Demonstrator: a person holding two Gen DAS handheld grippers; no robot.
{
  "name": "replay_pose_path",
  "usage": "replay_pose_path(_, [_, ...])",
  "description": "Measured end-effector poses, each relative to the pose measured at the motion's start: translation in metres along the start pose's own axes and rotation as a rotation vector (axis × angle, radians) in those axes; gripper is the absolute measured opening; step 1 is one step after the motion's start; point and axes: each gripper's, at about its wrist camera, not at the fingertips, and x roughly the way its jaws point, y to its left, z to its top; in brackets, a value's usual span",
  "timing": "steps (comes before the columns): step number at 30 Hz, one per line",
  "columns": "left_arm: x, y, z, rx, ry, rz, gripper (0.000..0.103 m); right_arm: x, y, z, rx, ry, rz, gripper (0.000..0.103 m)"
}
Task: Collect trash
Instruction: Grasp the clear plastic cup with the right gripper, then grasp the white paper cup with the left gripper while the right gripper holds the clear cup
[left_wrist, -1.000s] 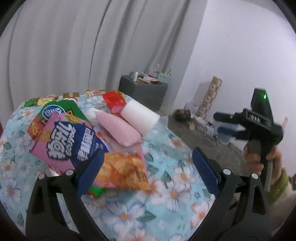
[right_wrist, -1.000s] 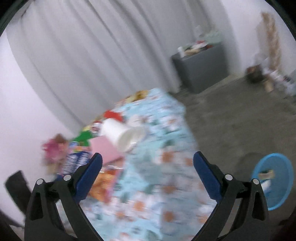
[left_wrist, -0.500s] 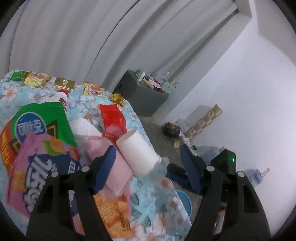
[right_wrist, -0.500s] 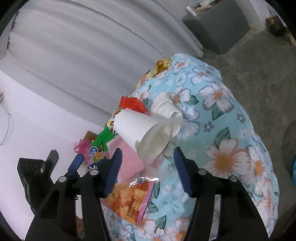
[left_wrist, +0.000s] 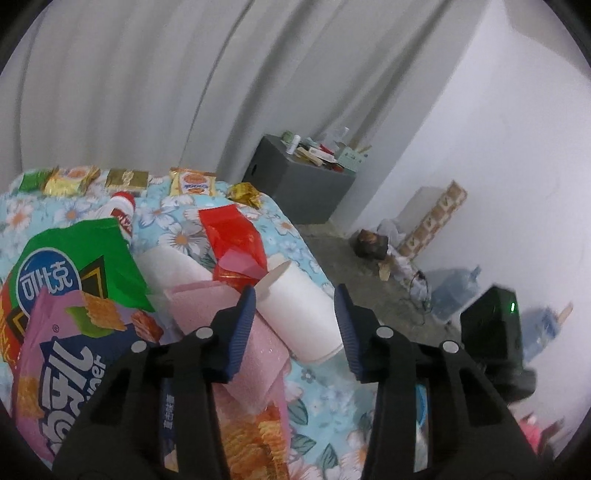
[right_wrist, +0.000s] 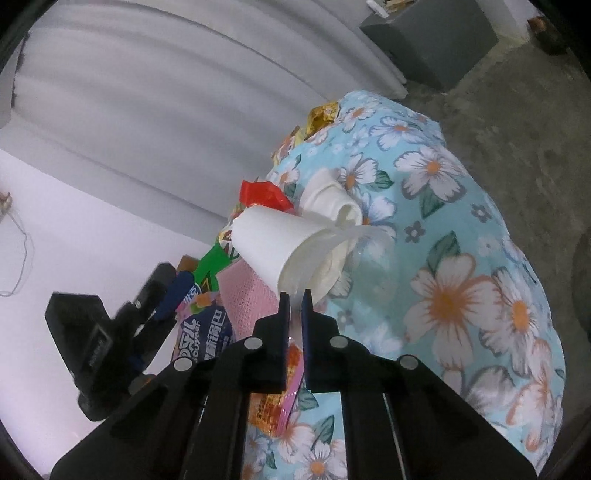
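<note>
A white paper cup (right_wrist: 275, 245) lies on its side on the floral tablecloth (right_wrist: 461, 258). My right gripper (right_wrist: 295, 299) is shut on the cup's rim at its open end. In the left wrist view the same cup (left_wrist: 299, 314) lies between the blue pads of my left gripper (left_wrist: 295, 328), which is open and sits just behind it. A second crushed white cup (right_wrist: 328, 201) lies beyond. A pink sponge (left_wrist: 236, 332), red wrapper (left_wrist: 236, 236), green chip bag (left_wrist: 70, 269) and pink snack bag (left_wrist: 74, 365) lie around the cup.
Small snack packets (left_wrist: 192, 181) line the table's far edge by the grey curtain. A grey cabinet (left_wrist: 295, 184) with clutter stands on the concrete floor beyond. Boxes and bags (left_wrist: 424, 229) lie along the white wall. The table drops off to the right.
Both grippers moved in on the white cup. The right jaws closed from wide open onto its rim. The left jaws narrowed around the cup.
</note>
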Motion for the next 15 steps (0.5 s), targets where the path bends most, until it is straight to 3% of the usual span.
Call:
replay_pose_path(8, [0.002, -0.036, -0.021, 0.209, 0.026, -0.004, 0.04, -0.019, -0.014, -0.007, 0.041, -0.024, 0.001, 0.006])
replay_pose_path(15, [0.01, -0.052, -0.032, 0.272, 0.06, -0.008, 0.04, -0.039, -0.023, -0.015, 0.057, -0.047, -0.009, 0.006])
